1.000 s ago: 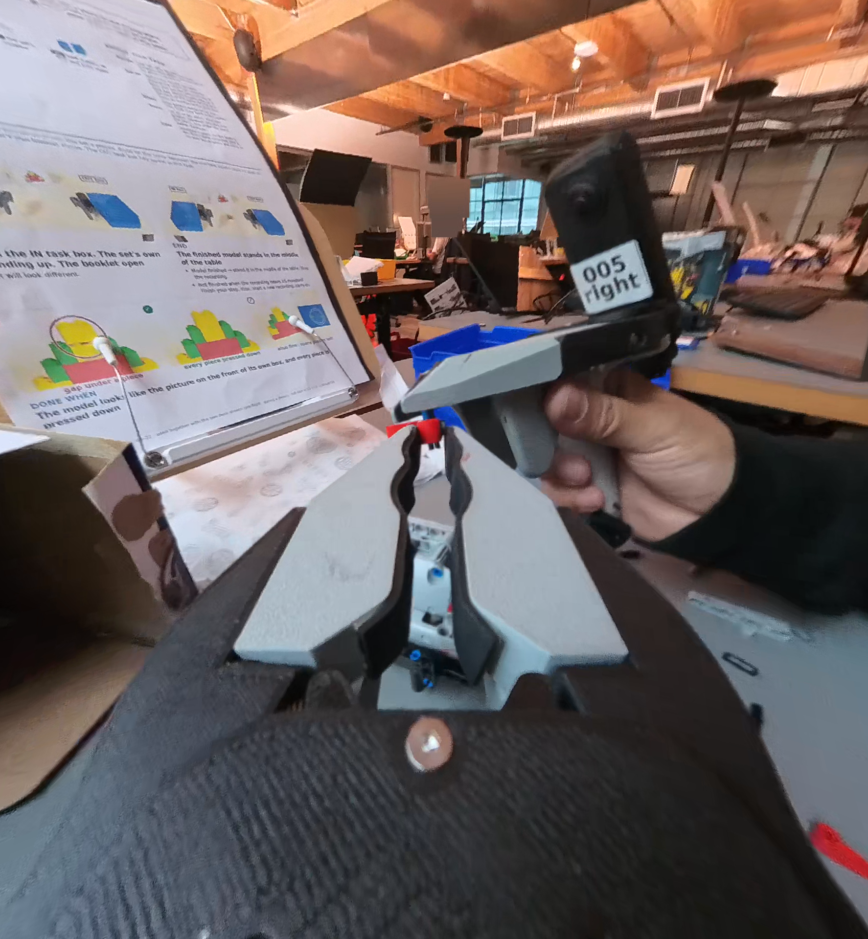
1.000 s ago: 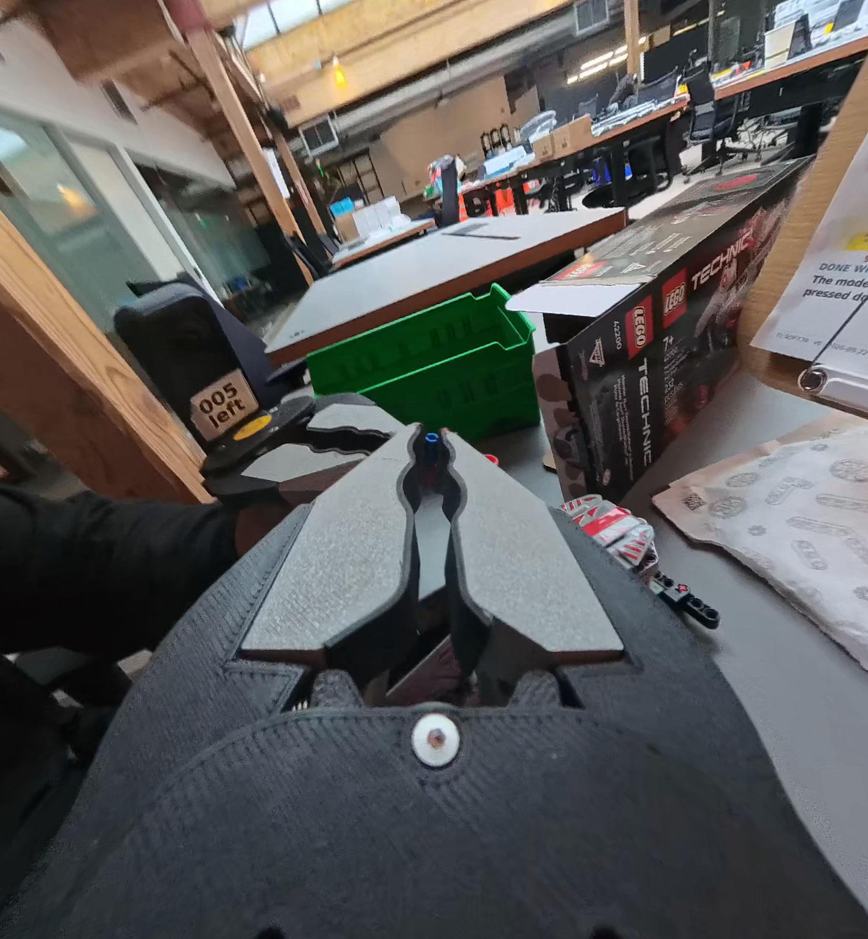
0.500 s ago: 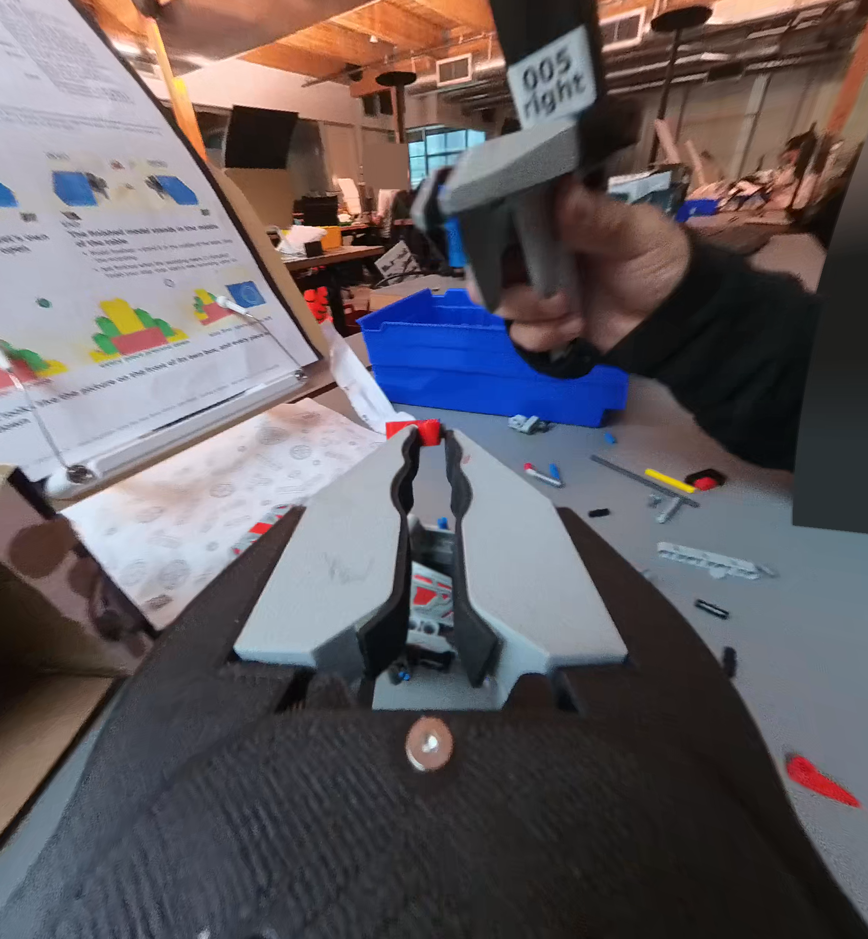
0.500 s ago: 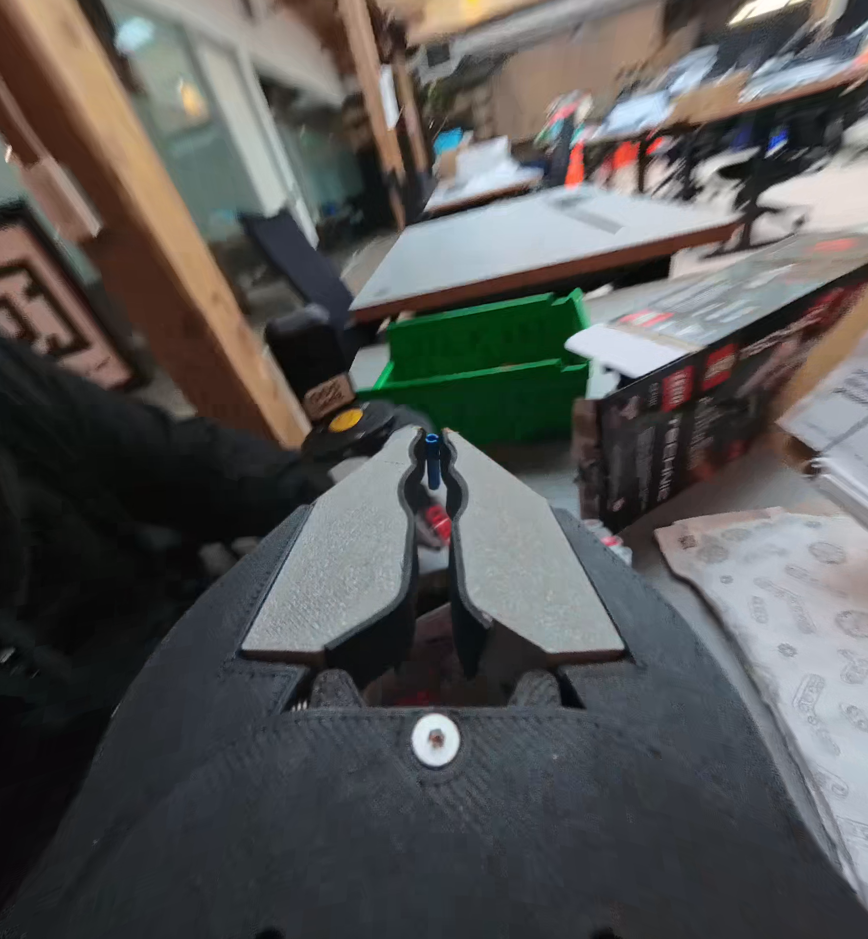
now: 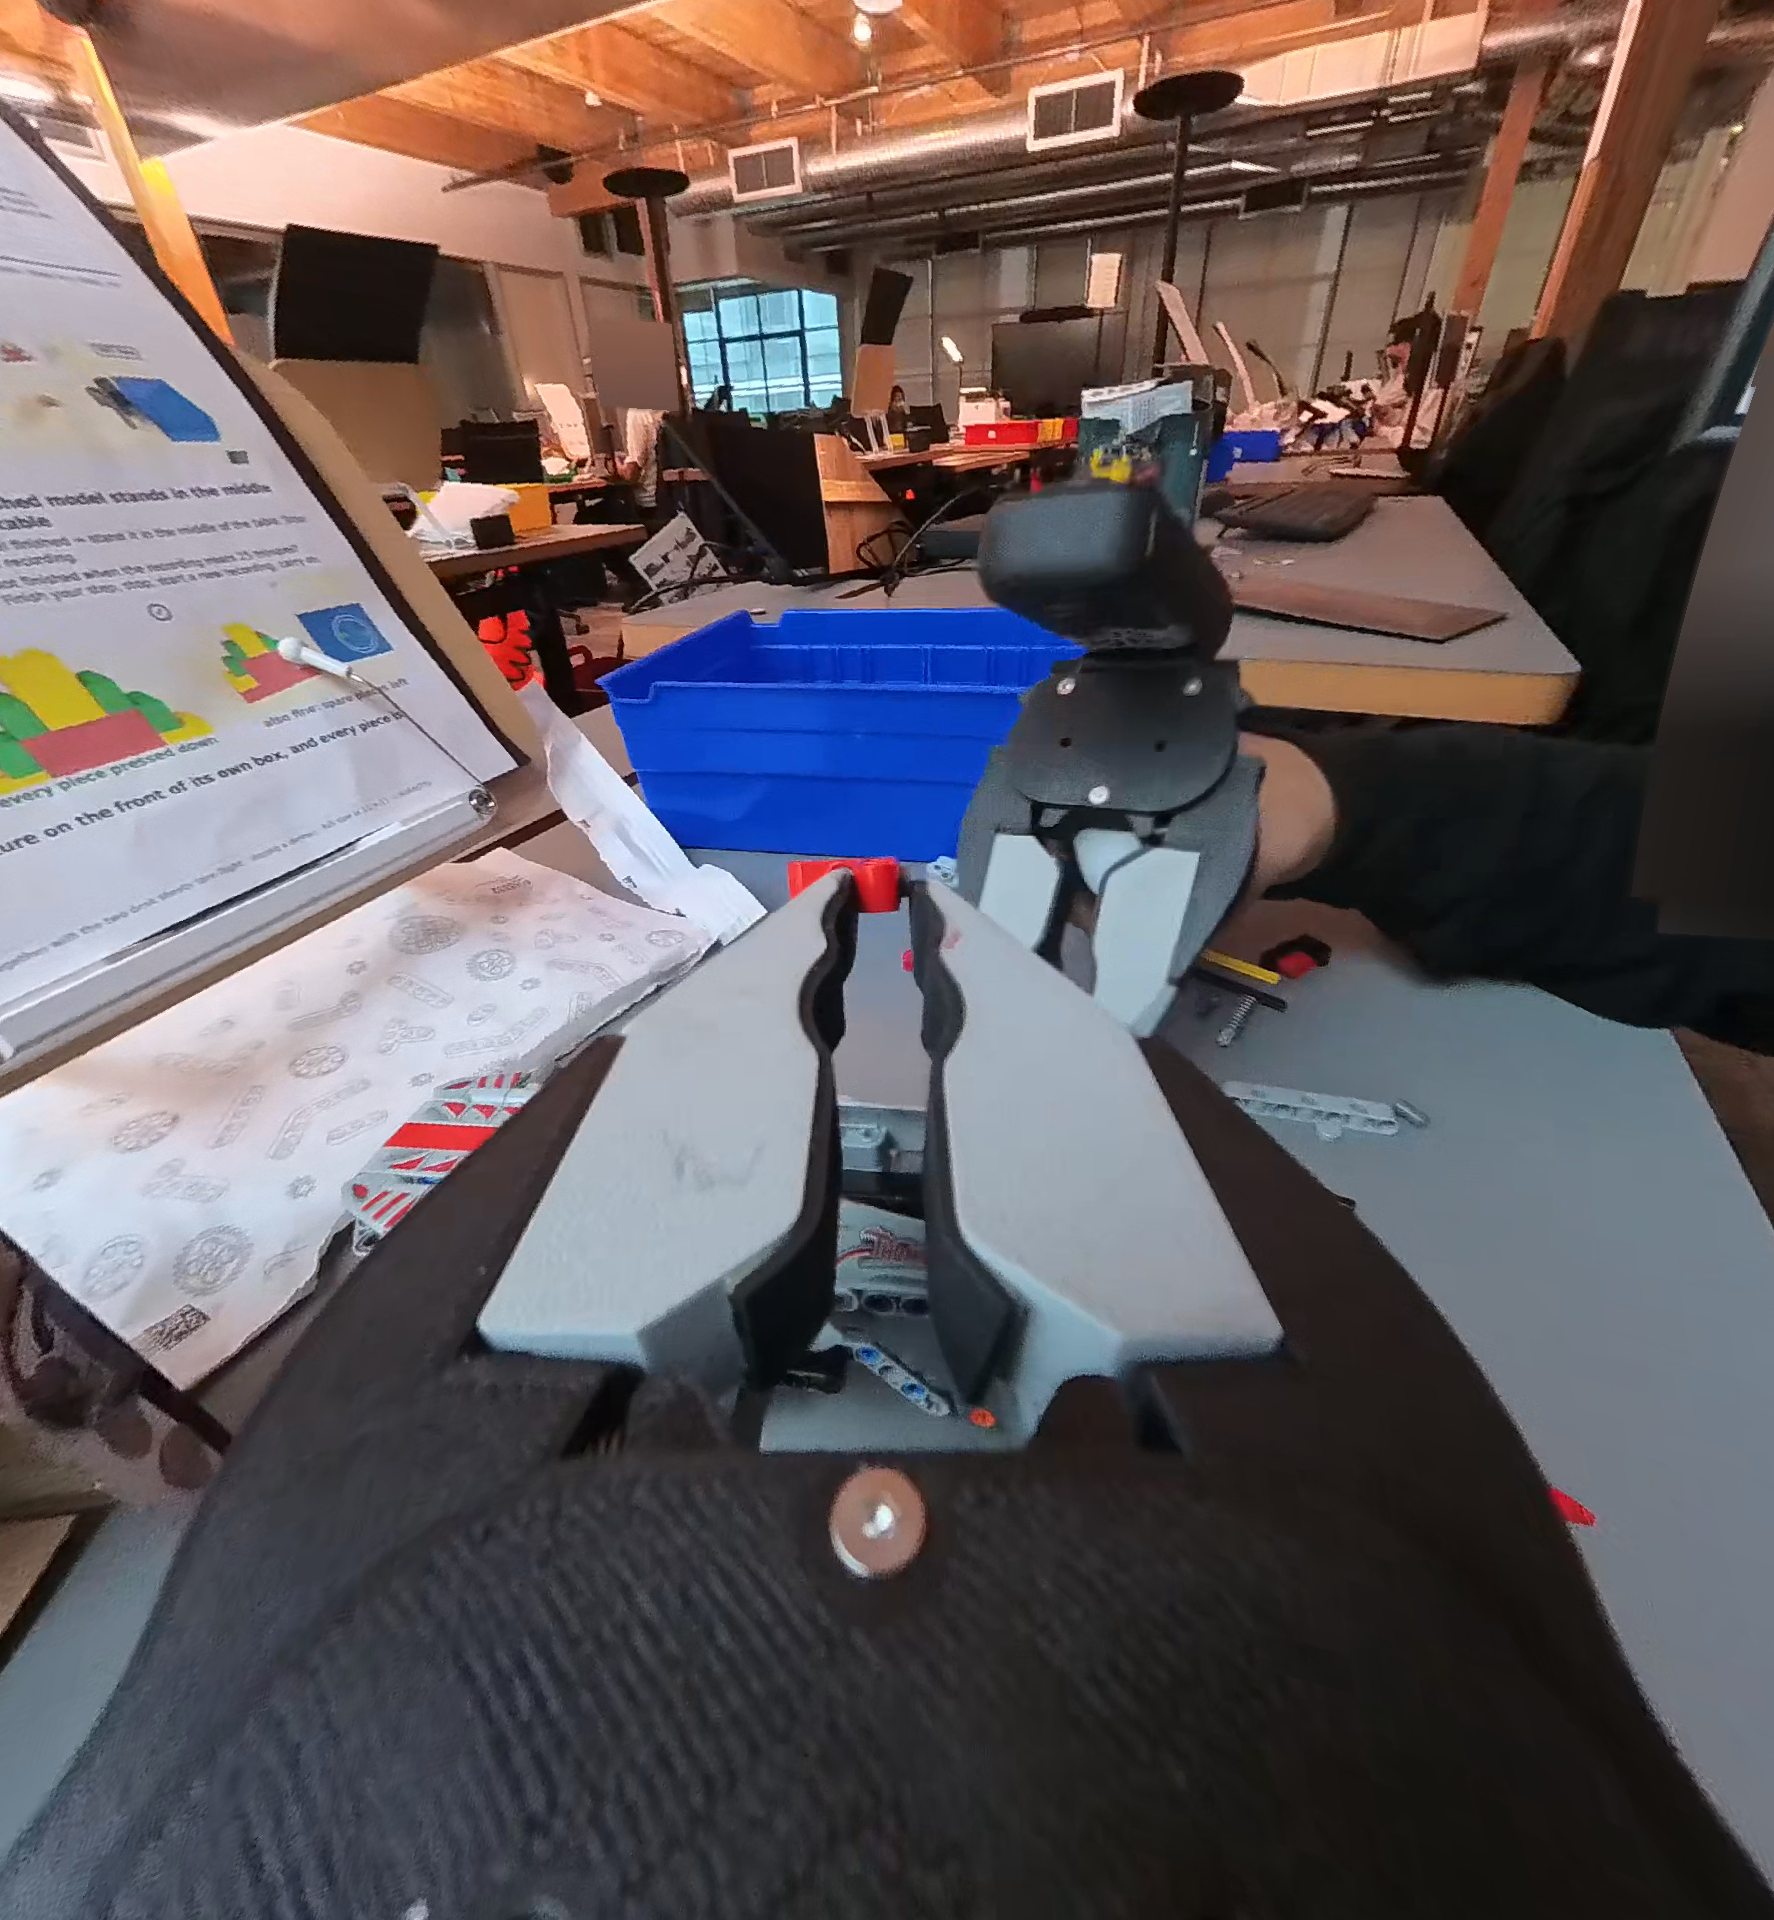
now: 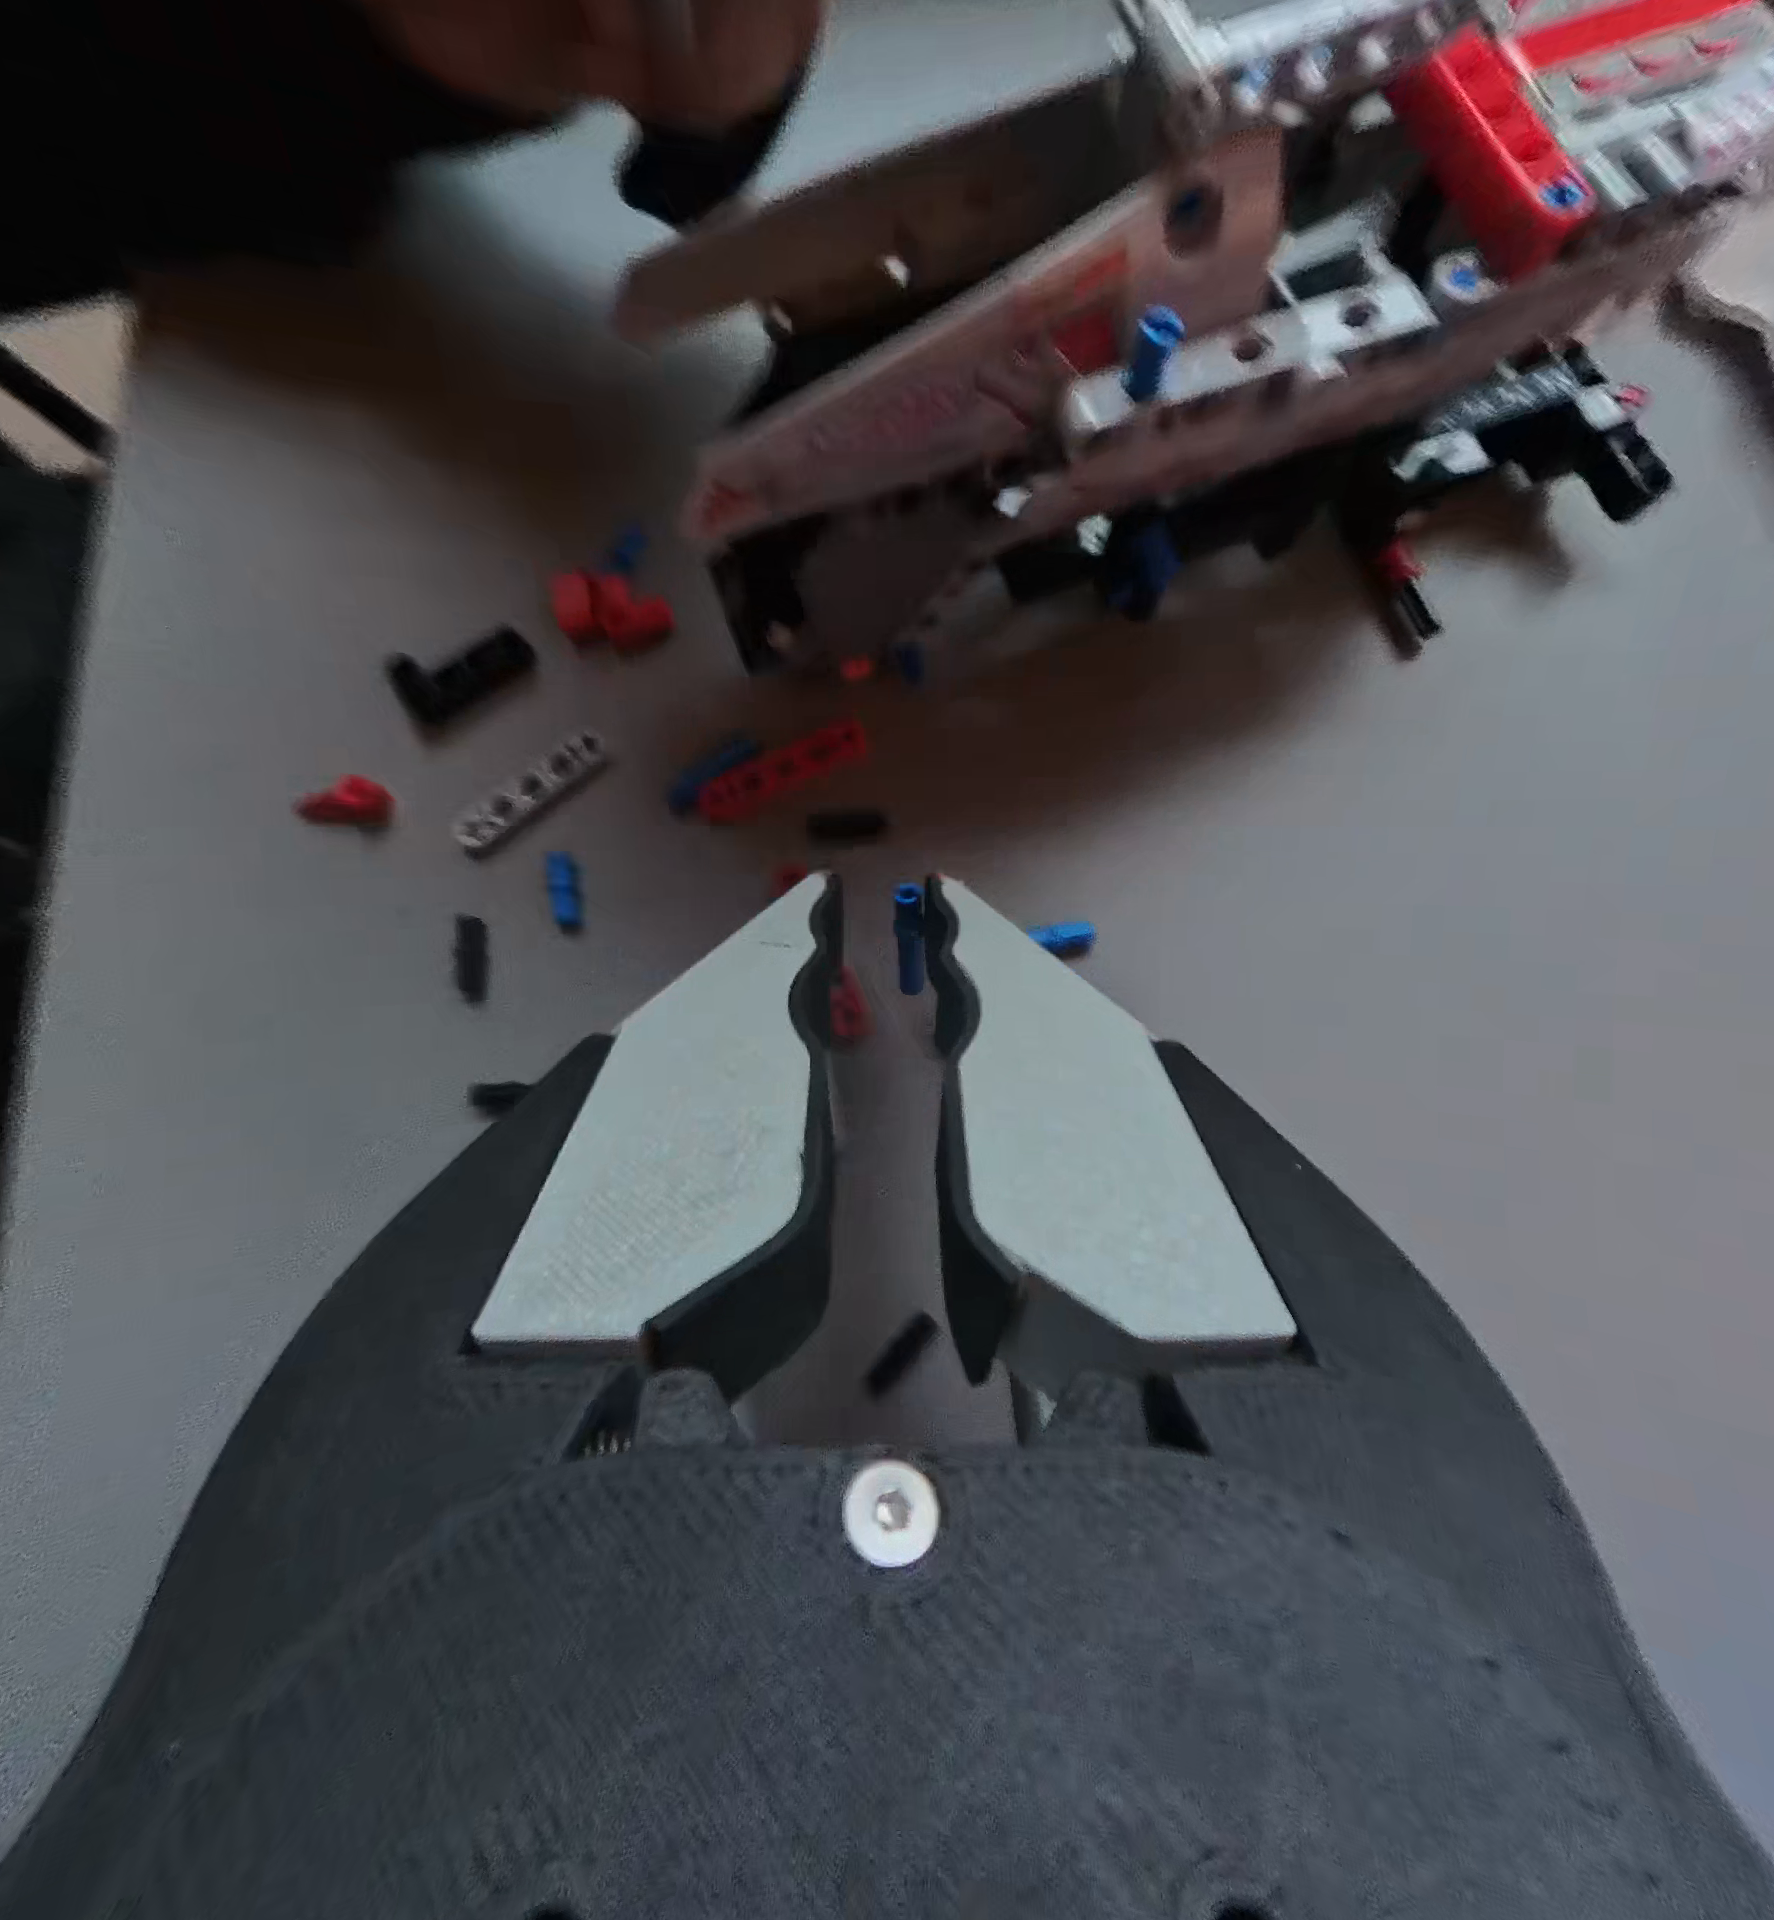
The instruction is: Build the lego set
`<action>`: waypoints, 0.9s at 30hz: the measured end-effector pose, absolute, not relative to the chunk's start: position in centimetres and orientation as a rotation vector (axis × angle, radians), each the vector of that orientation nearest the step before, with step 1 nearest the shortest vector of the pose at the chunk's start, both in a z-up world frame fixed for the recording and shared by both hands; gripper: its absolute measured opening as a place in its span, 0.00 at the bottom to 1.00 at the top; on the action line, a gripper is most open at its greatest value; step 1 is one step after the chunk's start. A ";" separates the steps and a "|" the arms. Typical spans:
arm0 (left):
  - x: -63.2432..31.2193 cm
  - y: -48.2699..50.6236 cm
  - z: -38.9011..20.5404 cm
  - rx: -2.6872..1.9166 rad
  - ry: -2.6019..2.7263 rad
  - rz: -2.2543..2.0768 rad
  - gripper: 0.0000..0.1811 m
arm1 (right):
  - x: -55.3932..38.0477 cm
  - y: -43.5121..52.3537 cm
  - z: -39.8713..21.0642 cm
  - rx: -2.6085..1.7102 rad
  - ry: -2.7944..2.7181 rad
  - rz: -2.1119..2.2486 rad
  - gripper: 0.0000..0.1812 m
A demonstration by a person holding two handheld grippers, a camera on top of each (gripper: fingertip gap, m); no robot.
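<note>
My left tongs (image 5: 875,902) pinch a red piece (image 5: 870,885) at their tips, the half-built model (image 5: 447,1143) on the counter (image 5: 1485,1195) below. My right tongs (image 6: 878,899) stand slightly apart; a blue pin (image 6: 909,935) rests against one pad, loose pieces (image 6: 530,800) scattered ahead.

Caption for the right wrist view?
Right gripper, jaws slightly apart, blue pin against one finger, above scattered pieces near the part-built model.
</note>
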State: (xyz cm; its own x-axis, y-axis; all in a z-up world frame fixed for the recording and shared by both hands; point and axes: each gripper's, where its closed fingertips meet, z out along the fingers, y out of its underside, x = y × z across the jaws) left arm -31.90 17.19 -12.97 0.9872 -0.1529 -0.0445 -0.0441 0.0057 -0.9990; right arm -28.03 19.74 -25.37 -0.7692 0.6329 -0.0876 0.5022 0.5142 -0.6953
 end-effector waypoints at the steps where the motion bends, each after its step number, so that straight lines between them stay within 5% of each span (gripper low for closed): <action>1: -31.8 17.2 -13.0 -1.563 0.161 -0.089 0.04 | -28.1 20.1 -25.8 -0.977 -2.581 1.075 0.08; 14: -31.0 16.9 -12.6 -1.516 0.189 -0.212 0.04 | -27.6 20.5 -24.1 -0.880 -2.536 1.230 0.16; 20: -29.2 16.8 -12.7 -1.511 0.261 -0.315 0.04 | -28.5 20.0 -15.4 -0.767 -2.098 1.618 0.19; 27: -27.1 16.8 -13.1 -1.500 0.343 -0.409 0.04 | -26.8 16.7 -12.4 -0.710 -2.063 2.004 0.16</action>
State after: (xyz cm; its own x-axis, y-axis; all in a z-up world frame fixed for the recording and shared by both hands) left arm -27.08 16.75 -13.07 0.8852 -0.4641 0.0319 0.0495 0.0257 -0.9984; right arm -26.79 16.69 -12.36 -0.8700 0.4520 -0.1972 0.2102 -0.0218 -0.9774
